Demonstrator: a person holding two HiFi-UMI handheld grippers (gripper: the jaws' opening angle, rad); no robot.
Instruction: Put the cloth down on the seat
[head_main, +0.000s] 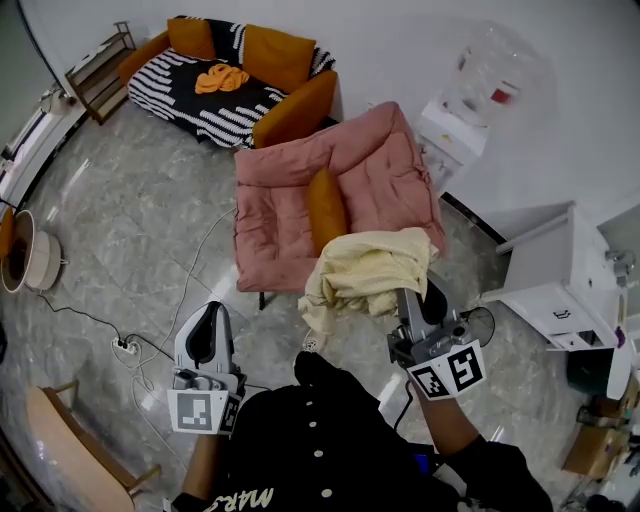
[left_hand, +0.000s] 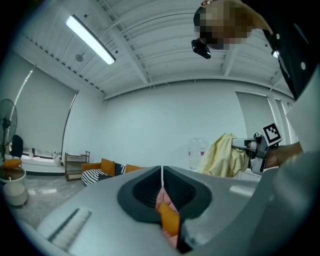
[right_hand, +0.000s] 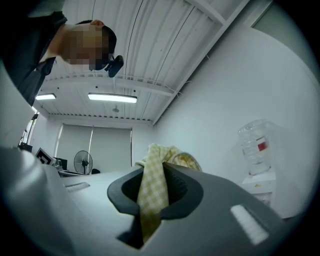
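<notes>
My right gripper (head_main: 408, 300) is clenched on a fold of the yellow checked cloth (head_main: 365, 272), which hangs bunched in the air by the near edge of the pink seat (head_main: 375, 165). My left gripper (head_main: 209, 318), near and to the left, is closed on nothing.

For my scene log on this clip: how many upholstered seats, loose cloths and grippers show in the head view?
Upholstered seats: 2 (black-and-white striped sofa, pink padded chair)
Loose cloths: 2 (pale yellow checked cloth held by the right gripper, crumpled orange cloth on the sofa)
Grippers: 2 (left gripper, right gripper)
Total: 6
</notes>
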